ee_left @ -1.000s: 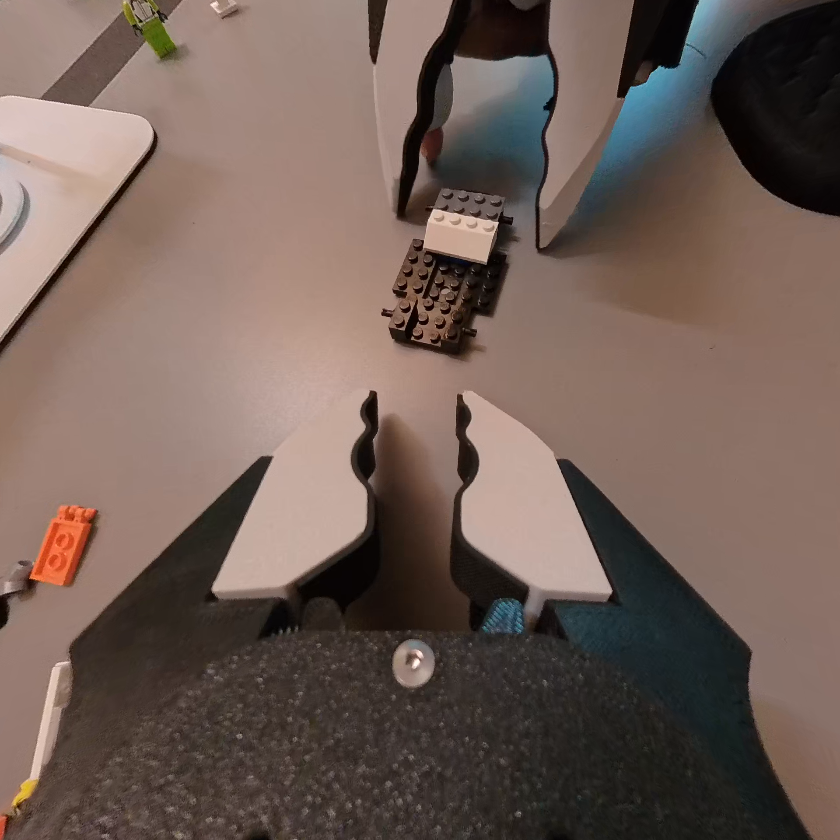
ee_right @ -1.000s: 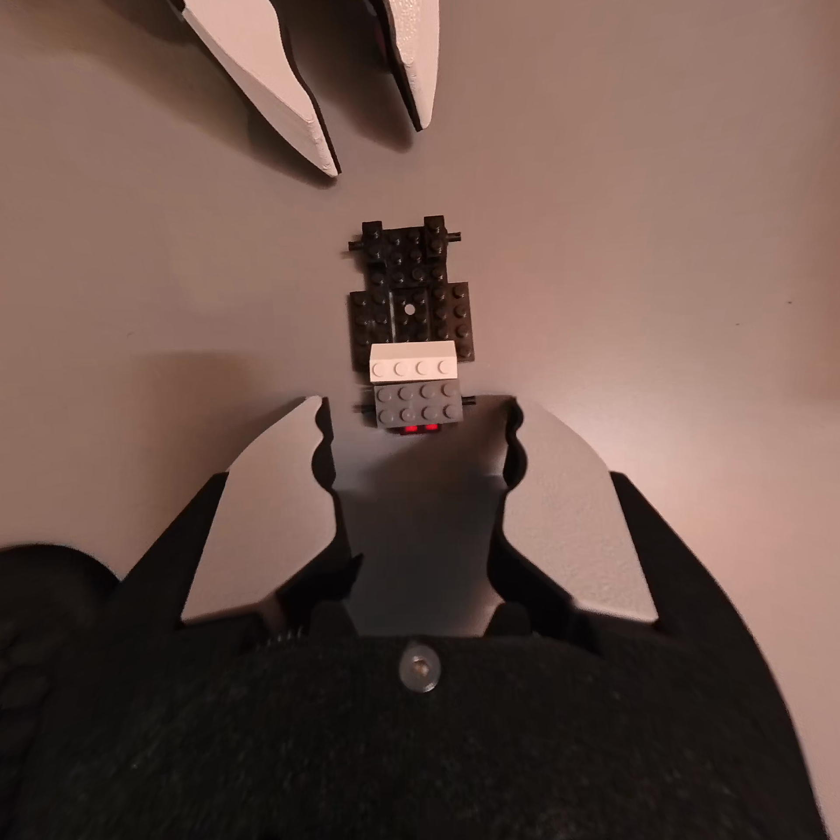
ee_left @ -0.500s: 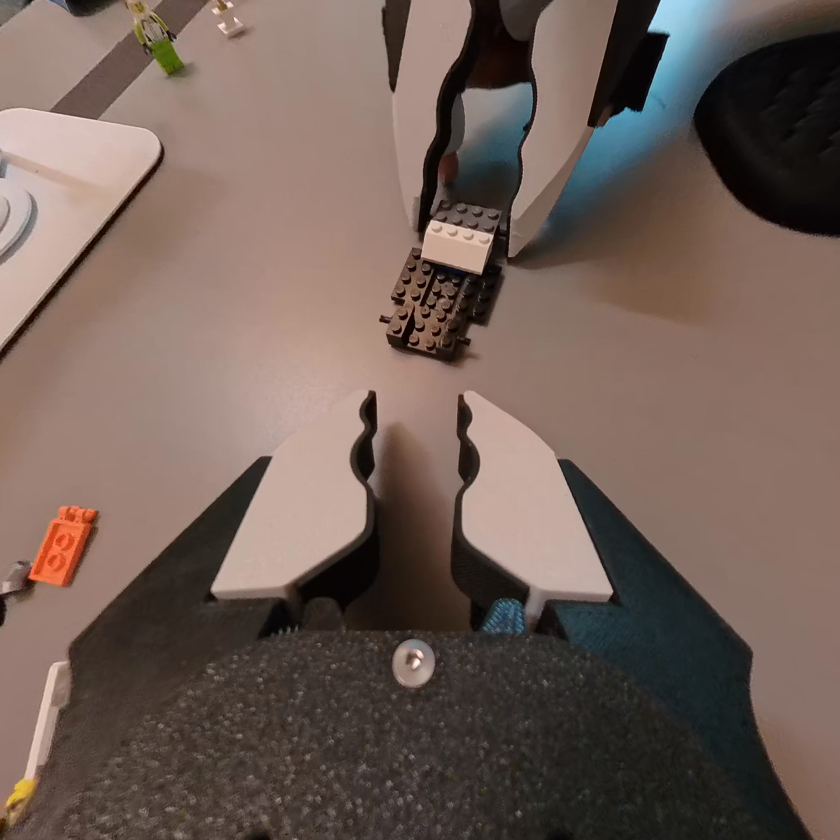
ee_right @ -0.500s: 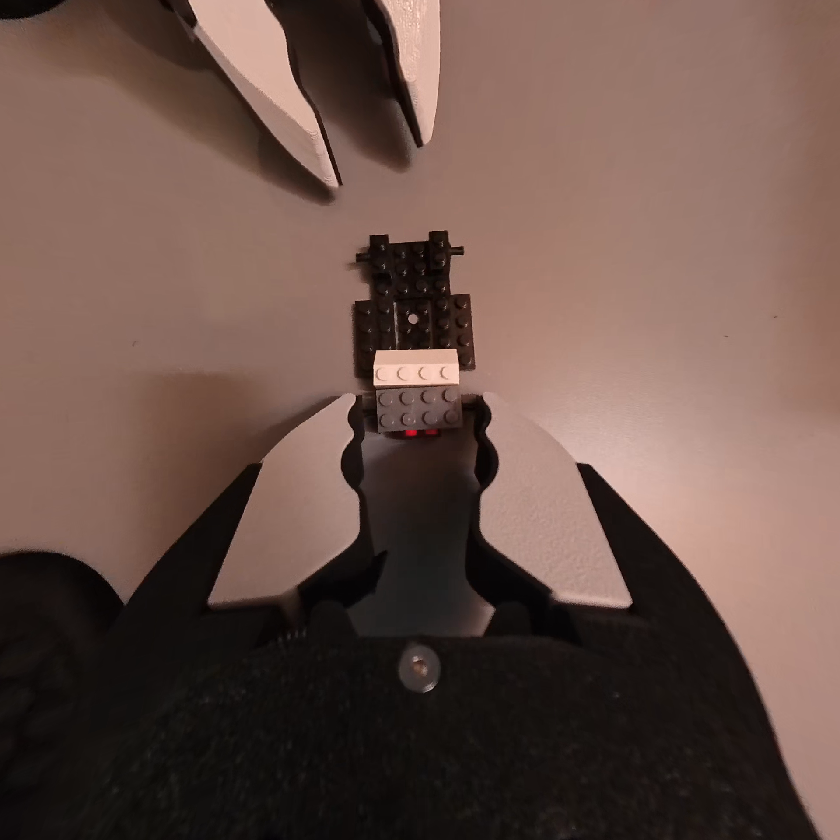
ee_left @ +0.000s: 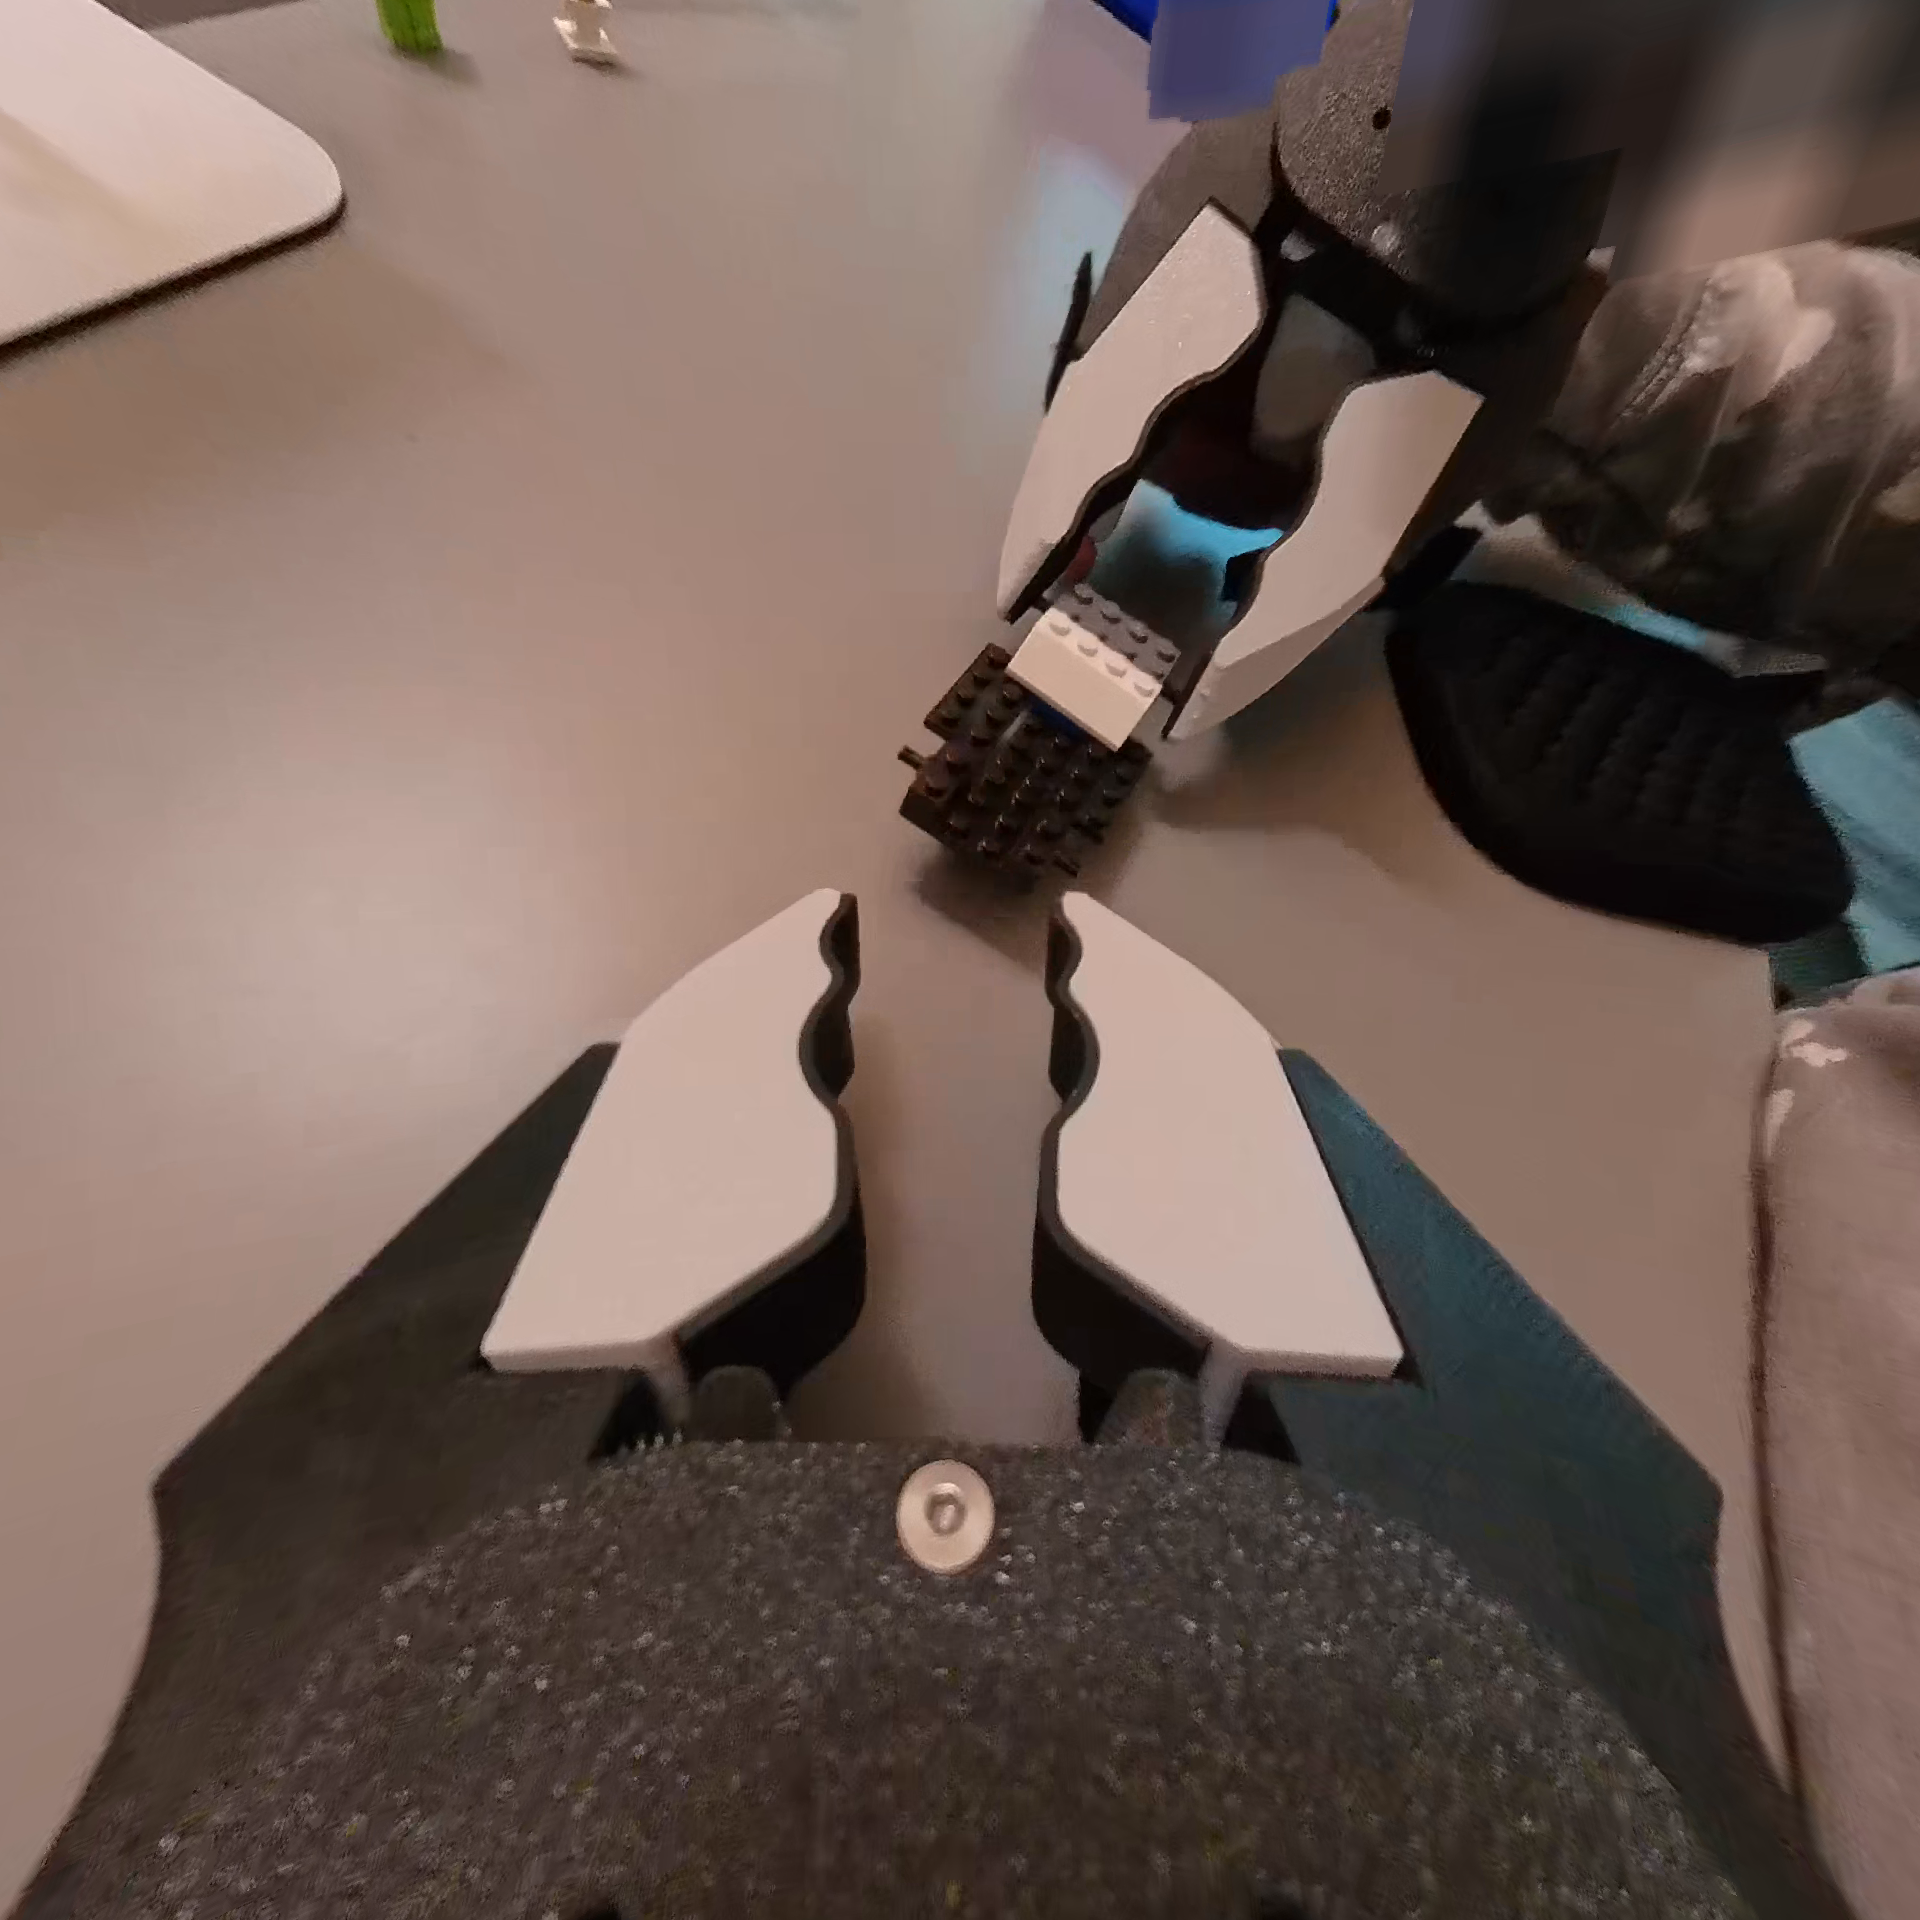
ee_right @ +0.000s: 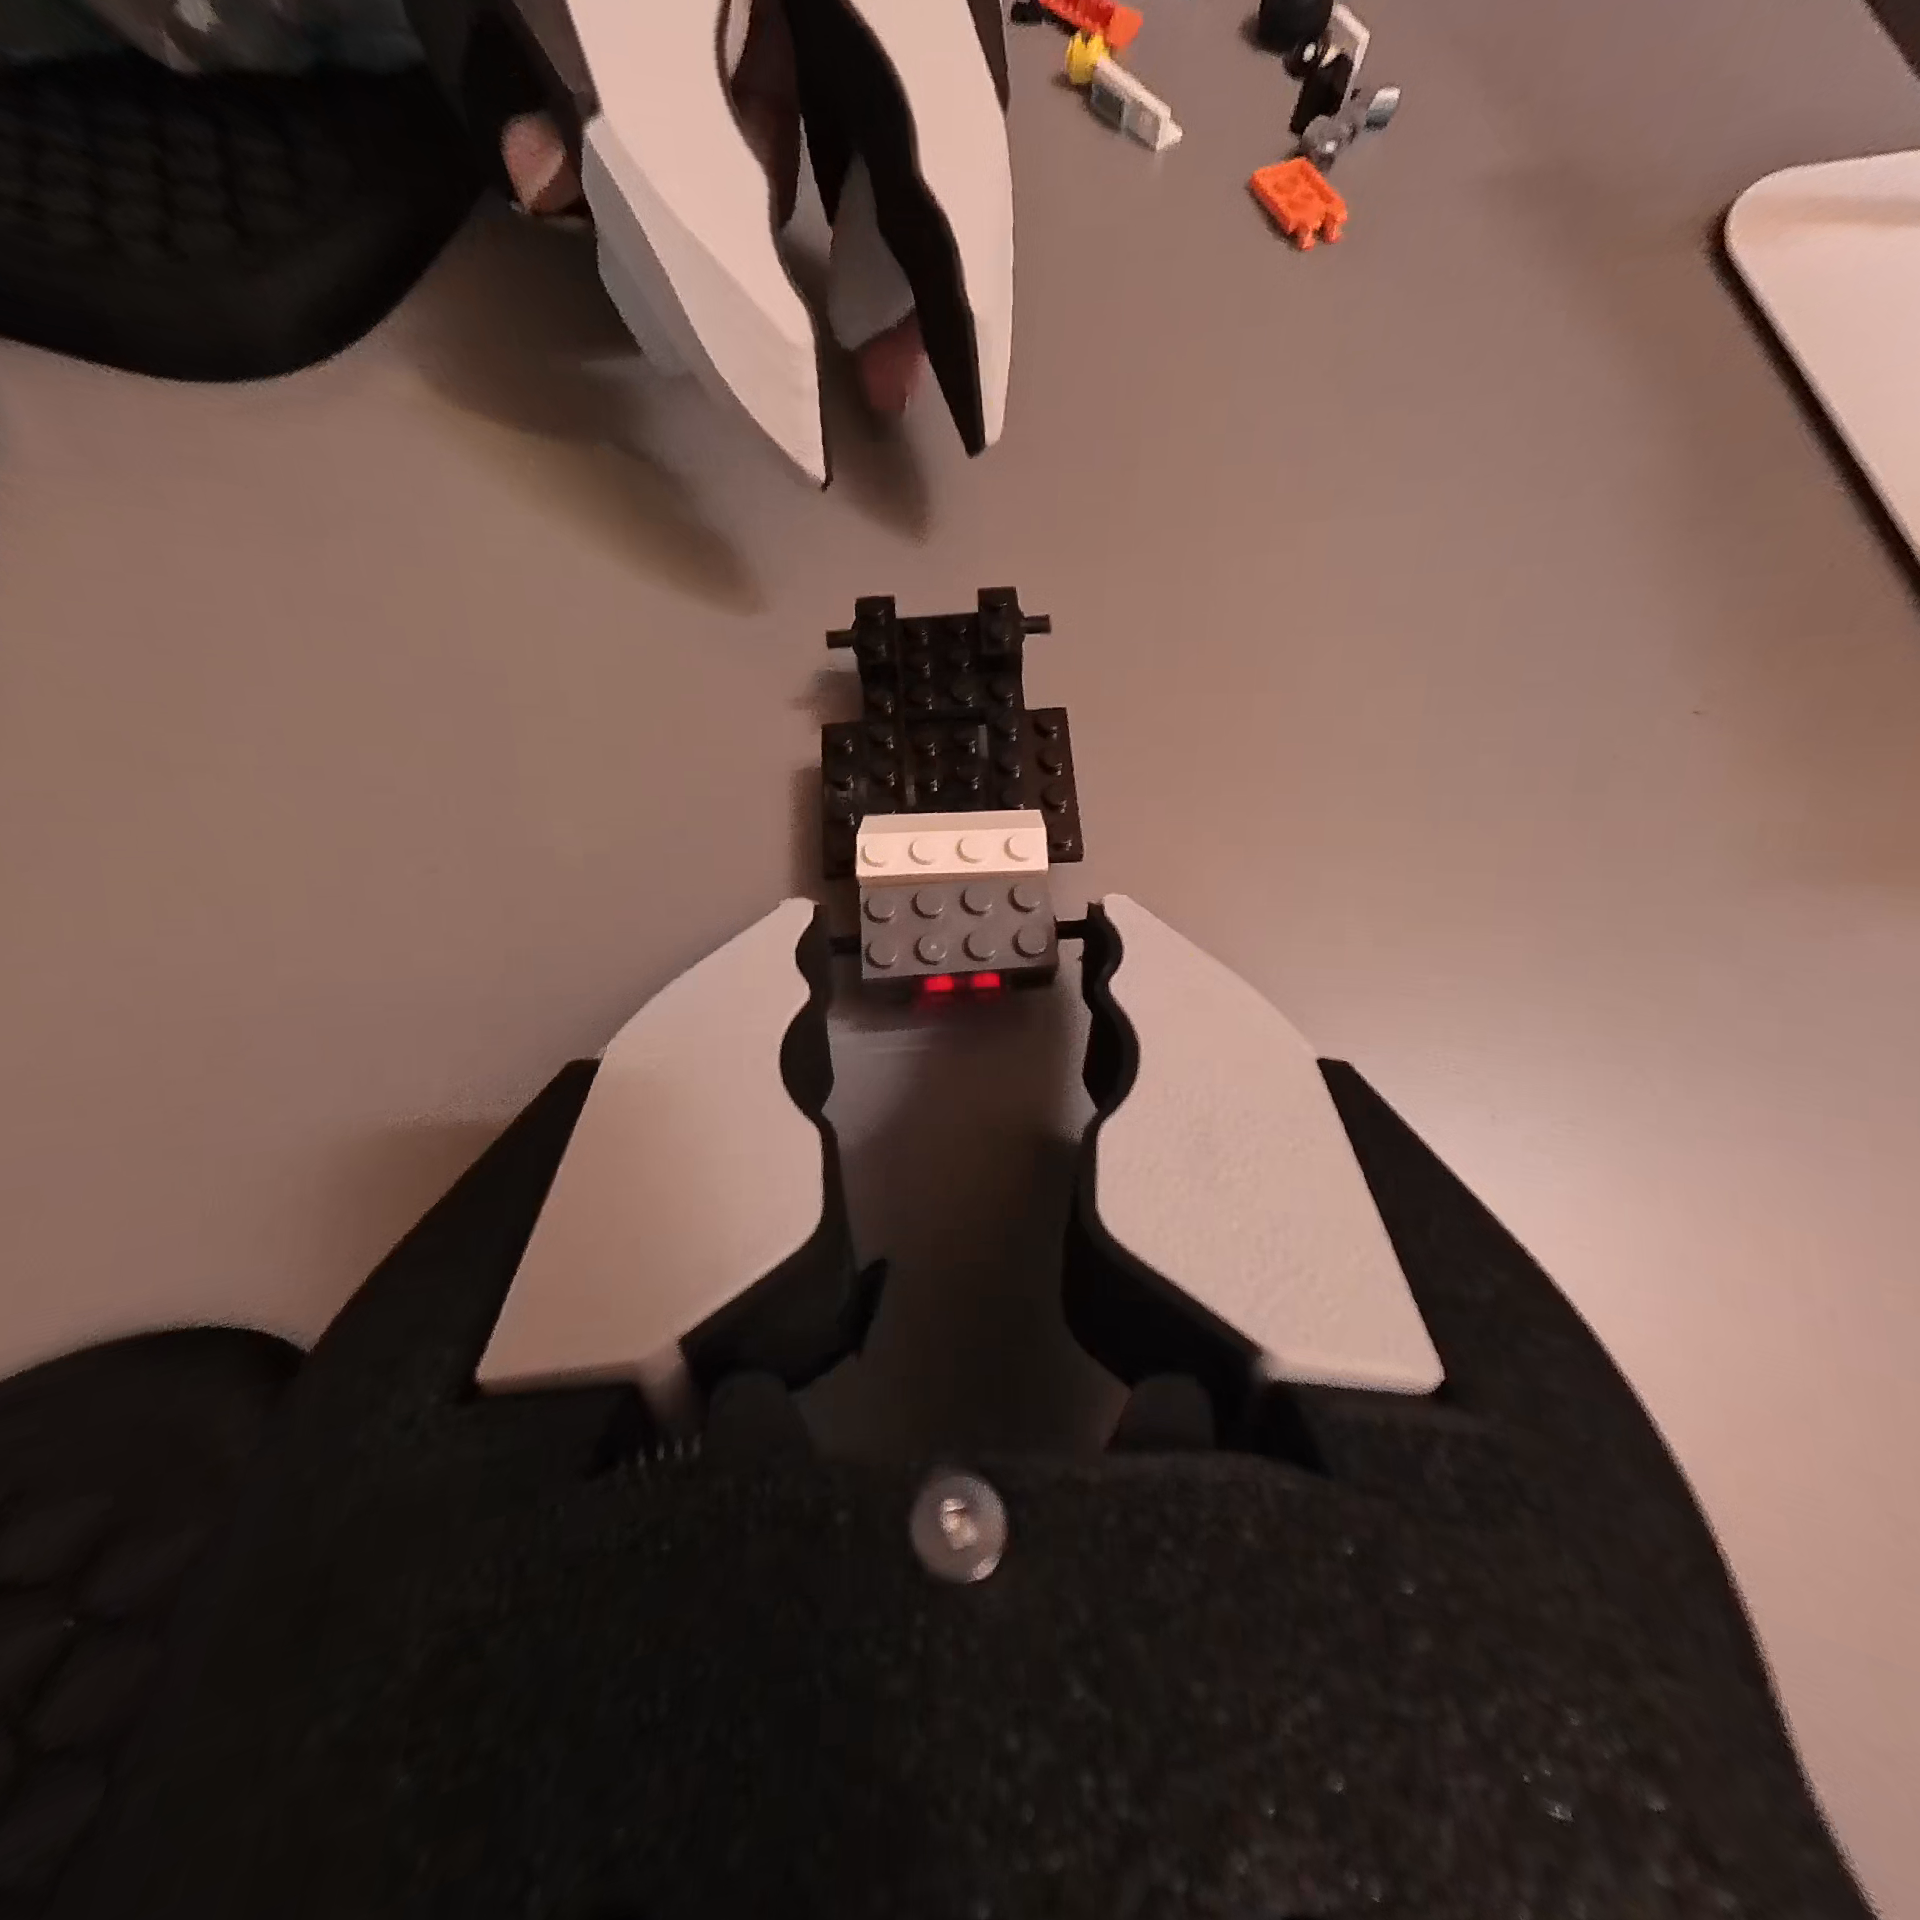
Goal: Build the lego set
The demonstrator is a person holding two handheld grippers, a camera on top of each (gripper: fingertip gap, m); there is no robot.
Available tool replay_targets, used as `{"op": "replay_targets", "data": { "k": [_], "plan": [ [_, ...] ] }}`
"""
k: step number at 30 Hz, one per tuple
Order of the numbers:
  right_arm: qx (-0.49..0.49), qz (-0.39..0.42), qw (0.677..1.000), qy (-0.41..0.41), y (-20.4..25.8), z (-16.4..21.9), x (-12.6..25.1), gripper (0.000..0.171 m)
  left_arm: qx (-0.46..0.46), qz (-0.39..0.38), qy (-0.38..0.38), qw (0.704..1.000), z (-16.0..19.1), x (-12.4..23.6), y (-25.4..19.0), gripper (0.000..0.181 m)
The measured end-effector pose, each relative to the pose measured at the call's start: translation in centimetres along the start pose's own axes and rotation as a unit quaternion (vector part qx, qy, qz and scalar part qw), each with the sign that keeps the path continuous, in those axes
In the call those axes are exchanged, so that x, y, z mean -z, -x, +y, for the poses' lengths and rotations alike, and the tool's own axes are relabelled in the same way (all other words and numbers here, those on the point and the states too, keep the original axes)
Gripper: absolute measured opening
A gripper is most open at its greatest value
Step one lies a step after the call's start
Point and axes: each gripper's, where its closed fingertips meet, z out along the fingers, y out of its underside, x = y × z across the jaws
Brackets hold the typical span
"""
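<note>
A black lego chassis (ee_right: 951,748) with axle pins lies on the grey table. It carries a white sloped brick (ee_right: 951,852) and a grey 2x4 brick (ee_right: 956,925) at its rear end, with red pieces under that end. My right gripper (ee_right: 956,916) is shut on the rear end, with a finger against each side of the grey brick. In the left wrist view the chassis (ee_left: 1023,774) sits skewed just past my left gripper (ee_left: 951,914), which is open and empty. The right gripper (ee_left: 1107,670) holds its far end. I cannot tell whether the chassis is off the table.
A white tray (ee_left: 156,187) lies at the far left; it also shows in the right wrist view (ee_right: 1849,343). Loose pieces lie beyond my left gripper (ee_right: 899,457): an orange plate (ee_right: 1299,197) and yellow and white bits (ee_right: 1122,94). A black mesh pad (ee_left: 1621,758) and a grey sleeve (ee_left: 1829,1351) are on the right. Across from one pair of fingers to the other is roughly 9 cm. The orange plate (ee_right: 1299,197) lies some 15 cm from my left tips, 20 cm from my right tips.
My right gripper has closed on the chassis' rear end and swung it round, so it now sits skewed and to the right in the left view. My left gripper stays open.
</note>
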Motion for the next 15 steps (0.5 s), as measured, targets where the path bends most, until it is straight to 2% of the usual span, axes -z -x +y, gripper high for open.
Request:
{"op": "replay_targets", "data": {
  "k": [8,15],
  "plan": [
    [0.015,0.005,0.999,-0.042,1.1,-1.6,1.1,0.046,0.150,0.101,-0.024,0.983,-1.8,-0.1,-1.5,0.032],
    [0.033,0.004,0.996,-0.077,2.1,-3.3,1.2,0.046,0.283,0.201,-0.008,0.938,-2.0,0.0,-3.5,0.030]
  ]
}}
